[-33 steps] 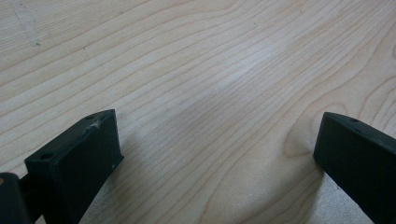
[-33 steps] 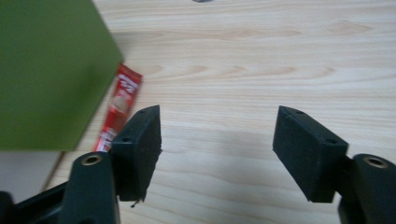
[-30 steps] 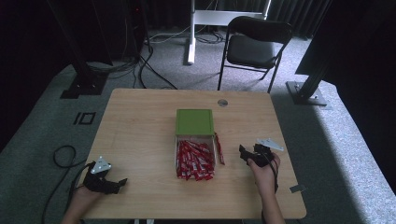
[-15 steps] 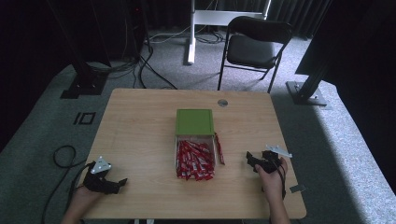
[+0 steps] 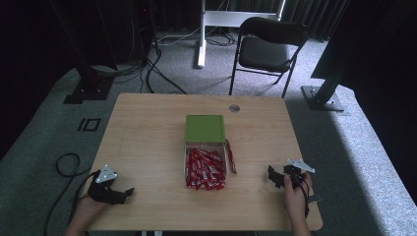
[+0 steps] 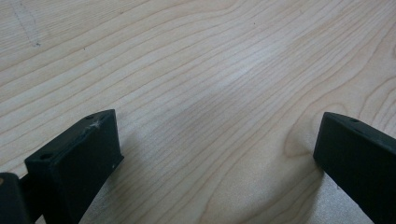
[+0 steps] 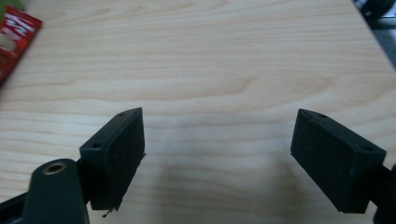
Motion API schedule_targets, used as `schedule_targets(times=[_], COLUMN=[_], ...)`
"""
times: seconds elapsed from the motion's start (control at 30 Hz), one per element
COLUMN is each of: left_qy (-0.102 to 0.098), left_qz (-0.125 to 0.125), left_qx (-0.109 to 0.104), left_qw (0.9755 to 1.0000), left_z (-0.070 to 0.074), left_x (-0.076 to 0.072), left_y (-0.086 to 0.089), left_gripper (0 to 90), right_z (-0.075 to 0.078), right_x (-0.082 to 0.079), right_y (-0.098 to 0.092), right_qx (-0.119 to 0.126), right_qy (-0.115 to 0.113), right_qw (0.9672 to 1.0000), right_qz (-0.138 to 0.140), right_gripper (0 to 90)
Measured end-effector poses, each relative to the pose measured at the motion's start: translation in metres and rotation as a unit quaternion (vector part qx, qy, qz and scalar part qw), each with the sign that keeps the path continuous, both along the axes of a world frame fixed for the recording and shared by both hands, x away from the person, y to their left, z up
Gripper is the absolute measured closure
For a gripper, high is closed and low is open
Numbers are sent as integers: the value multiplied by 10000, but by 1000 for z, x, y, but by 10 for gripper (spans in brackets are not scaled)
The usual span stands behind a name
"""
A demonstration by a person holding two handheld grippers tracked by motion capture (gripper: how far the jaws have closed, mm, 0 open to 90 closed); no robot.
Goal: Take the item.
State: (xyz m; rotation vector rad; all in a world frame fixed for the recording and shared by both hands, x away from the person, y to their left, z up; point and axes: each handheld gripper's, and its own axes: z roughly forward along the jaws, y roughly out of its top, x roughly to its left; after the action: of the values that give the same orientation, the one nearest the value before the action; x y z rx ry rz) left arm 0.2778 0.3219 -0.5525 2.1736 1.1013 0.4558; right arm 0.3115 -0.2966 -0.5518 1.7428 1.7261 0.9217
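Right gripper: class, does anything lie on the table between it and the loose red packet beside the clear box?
Nothing visible. Bare table lies between the open right gripper and the red packet, which lies outside the clear box.

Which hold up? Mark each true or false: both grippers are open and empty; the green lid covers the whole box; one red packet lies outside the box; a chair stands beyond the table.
1. The left gripper and right gripper are open and empty: true.
2. The green lid covers the whole box: false, the near part is uncovered, showing red packets.
3. One red packet lies outside the box: true, at its right.
4. A chair stands beyond the table: true.
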Motion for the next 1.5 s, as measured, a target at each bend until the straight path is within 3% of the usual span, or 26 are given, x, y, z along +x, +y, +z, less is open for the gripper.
schedule_targets(times=[0.13,0.5,0.83,1.5], left_qy=[0,-6,-7,-8], left_qz=[1,1,0,-1], left_qx=[-1,-4,-2,-1], left_qw=[10000,10000,10000,10000], left_z=[0,0,0,0], left_x=[0,0,0,0], left_y=[0,0,0,0], left_gripper=[15,14,14,15], right_z=[-3,-6,-7,-7], right_x=[-6,-21,-28,-29], right_y=[-7,-17,-20,-21], right_qx=[-247,-272,-448,-461], right_qy=[141,236,303,298], right_qw=[9995,9989,9985,9985], right_qz=[-115,-317,3,48], right_gripper=[172,172,131,126])
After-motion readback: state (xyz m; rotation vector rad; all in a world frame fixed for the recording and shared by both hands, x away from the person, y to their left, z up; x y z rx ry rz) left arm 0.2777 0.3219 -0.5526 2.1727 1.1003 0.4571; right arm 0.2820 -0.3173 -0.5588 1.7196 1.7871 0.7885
